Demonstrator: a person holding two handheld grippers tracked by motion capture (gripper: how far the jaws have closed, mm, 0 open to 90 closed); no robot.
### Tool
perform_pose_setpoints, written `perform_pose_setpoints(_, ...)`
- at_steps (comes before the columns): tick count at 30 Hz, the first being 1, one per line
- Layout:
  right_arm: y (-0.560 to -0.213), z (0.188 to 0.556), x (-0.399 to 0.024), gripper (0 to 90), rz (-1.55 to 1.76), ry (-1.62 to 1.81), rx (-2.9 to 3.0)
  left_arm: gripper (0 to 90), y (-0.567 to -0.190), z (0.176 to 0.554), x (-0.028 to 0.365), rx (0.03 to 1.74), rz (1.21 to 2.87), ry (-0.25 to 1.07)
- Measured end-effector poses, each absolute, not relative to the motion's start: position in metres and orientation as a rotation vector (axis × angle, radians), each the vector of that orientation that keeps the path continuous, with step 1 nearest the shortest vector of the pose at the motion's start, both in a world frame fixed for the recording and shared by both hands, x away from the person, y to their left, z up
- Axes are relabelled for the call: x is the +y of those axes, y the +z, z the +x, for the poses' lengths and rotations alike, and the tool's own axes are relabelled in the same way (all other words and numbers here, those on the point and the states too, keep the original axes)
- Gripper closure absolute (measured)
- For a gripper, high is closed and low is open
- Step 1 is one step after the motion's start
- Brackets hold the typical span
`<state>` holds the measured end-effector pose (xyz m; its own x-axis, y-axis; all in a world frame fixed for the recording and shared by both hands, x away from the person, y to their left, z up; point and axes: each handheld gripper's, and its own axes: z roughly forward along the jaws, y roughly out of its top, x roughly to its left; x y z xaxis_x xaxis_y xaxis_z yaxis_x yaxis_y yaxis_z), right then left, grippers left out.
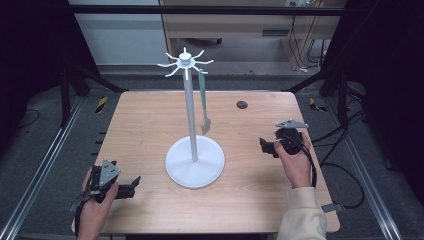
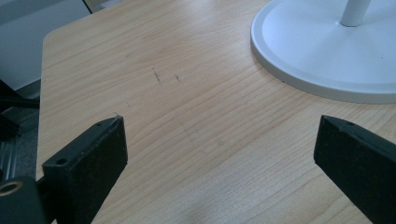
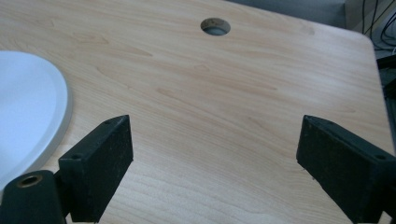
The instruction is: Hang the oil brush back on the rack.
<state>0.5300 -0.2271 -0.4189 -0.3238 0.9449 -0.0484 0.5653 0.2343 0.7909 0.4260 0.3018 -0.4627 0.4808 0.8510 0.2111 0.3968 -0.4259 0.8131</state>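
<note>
High view, near edge: both forearms come in from the bottom, and I see each hand wrapped round its tool.
High view, left gripper (image 1: 131, 184): low at the table's near left corner, jaws pointing right toward the stand's base; from up here I can't read how far apart they are.
High view, right gripper (image 1: 263, 145): over the right side of the table (image 1: 140, 130), jaws pointing left toward the stand, nothing between them that I can see.
High view, stand (image 1: 189, 107): white, upright at mid-table on a round base, with a ring of hooks at the top.
High view, spatula (image 1: 203, 102): green-handled, hanging from a hook on the stand's right side, blade down, clear of the tabletop, well apart from both grippers.
High view, cable hole (image 1: 242, 104): dark round spot toward the far right of the table.
Left gripper view, jaws: spread wide, bare wood between them, holding nothing.
Left gripper view, stand base (image 2: 322, 51): white disc at upper right, ahead of the jaws, not touched.
Right gripper view, jaws: spread wide as well, empty, just wood grain between.
Right gripper view, base (image 3: 25, 121): white edge at the left, near the left jaw, apart from it.
Right gripper view, hole (image 3: 215, 26): straight ahead, far side.
</note>
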Motion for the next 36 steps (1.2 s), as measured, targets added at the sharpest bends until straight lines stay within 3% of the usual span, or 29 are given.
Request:
perform_pose_setpoints(13, -0.456, 0.537, -0.229, 12.0, 1.403, 0.952, 2.044, 2.7, -0.464, 0.427, 0.302, 1.035, 2.031, 0.838)
perform_pose_setpoints(36, -0.478, 0.542, -0.215, 10.1, 1.379, 0.913, 2.103, 2.8, -0.466, 0.428, 0.304, 1.057, 2.045, 0.835)
